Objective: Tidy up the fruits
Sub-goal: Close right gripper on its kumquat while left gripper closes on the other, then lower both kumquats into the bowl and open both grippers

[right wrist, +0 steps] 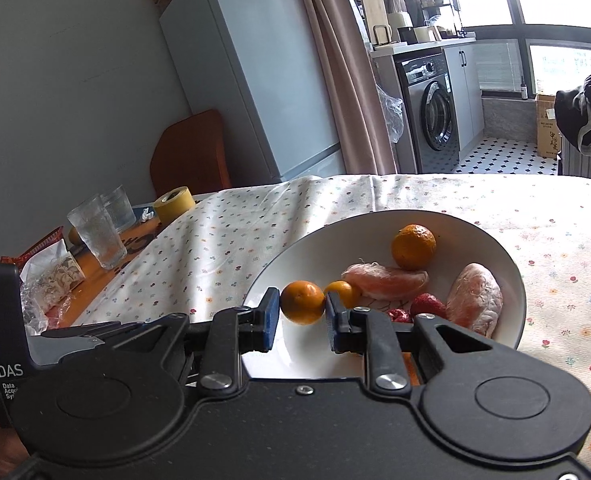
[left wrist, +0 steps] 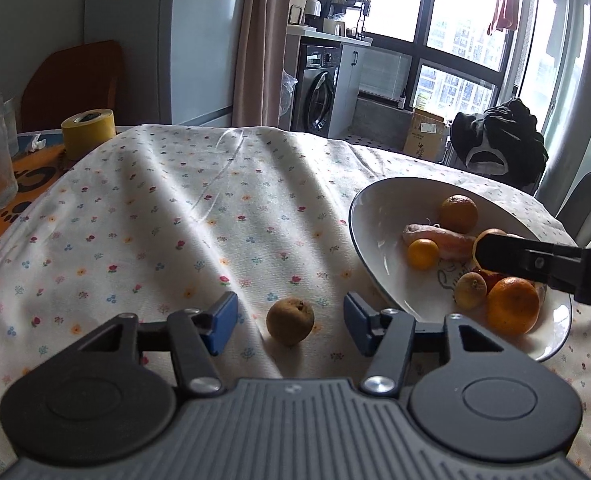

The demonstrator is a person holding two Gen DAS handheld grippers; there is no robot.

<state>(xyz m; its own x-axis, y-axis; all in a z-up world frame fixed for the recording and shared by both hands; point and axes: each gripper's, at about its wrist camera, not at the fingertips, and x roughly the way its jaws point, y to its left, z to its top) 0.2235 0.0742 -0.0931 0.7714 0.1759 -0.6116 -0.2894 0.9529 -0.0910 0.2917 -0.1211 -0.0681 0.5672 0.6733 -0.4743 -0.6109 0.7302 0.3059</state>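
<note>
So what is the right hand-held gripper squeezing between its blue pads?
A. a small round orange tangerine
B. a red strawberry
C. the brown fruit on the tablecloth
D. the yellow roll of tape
A: in the right wrist view the right hand-held gripper has its blue pads pressed on both sides of a small round orange tangerine over the white ceramic bowl.

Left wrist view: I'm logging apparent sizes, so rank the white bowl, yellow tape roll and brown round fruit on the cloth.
1. White ceramic bowl, clearly largest.
2. Yellow tape roll.
3. Brown round fruit; it looks about as large as the roll but sits nearer, so that order is unsure.
</note>
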